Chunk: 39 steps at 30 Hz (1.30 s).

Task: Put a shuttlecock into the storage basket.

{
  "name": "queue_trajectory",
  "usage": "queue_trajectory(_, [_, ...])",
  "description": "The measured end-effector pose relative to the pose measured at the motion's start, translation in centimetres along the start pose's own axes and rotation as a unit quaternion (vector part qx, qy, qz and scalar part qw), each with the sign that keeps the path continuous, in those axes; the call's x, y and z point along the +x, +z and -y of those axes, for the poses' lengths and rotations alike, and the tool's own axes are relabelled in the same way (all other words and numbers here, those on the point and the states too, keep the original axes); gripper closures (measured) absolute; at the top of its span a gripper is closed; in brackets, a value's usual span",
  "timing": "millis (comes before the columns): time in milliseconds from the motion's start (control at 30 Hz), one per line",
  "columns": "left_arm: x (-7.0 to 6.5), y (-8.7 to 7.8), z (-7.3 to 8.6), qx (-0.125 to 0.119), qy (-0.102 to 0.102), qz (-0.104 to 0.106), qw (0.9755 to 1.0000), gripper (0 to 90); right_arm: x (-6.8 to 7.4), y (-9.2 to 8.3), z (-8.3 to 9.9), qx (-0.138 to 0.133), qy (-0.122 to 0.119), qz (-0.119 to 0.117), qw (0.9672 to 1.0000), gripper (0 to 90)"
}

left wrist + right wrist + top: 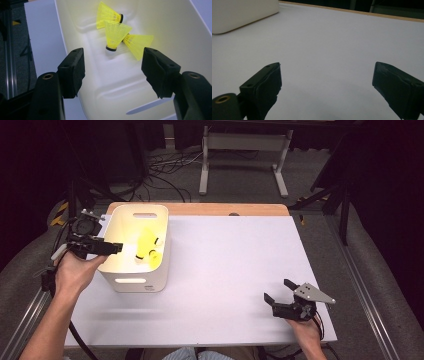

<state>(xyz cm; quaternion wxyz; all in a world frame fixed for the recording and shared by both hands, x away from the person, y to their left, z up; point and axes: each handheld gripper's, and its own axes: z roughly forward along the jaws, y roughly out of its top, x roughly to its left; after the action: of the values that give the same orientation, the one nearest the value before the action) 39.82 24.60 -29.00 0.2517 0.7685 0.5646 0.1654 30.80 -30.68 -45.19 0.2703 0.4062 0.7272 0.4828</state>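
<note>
yellow mesh shuttlecocks (117, 32), smooth bin (160, 15)

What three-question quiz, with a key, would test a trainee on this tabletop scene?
1. How many yellow plastic shuttlecocks lie in the white plastic bin?
2. True or false: the left gripper is clamped on one of the shuttlecocks.
3. Which describes the right gripper? A) open, low over the white table, with nothing between the jaws; B) inside the bin; C) shut on a shuttlecock.

Key:
1. Three, bunched together on the bin's floor.
2. False. Its jaws stand open at the bin's rim, one jaw outside the wall and one over the inside, short of the shuttlecocks.
3. A.
</note>
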Motion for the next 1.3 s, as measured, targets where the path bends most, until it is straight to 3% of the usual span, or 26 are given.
queue_trajectory(67, [0.1, 0.0, 0.1, 0.008, 0.001, -0.005, 1.0000, 36.2, 0.0, 0.0, 0.0, 0.000, 0.000, -0.001, 1.0000, 9.1])
queue_trajectory(1300, [3.4, -0.8, 2.3, -0.012, -0.050, -0.017, 0.9985, 37.2, 0.0, 0.0, 0.0, 0.001, 0.001, -0.001, 1.0000, 9.1])
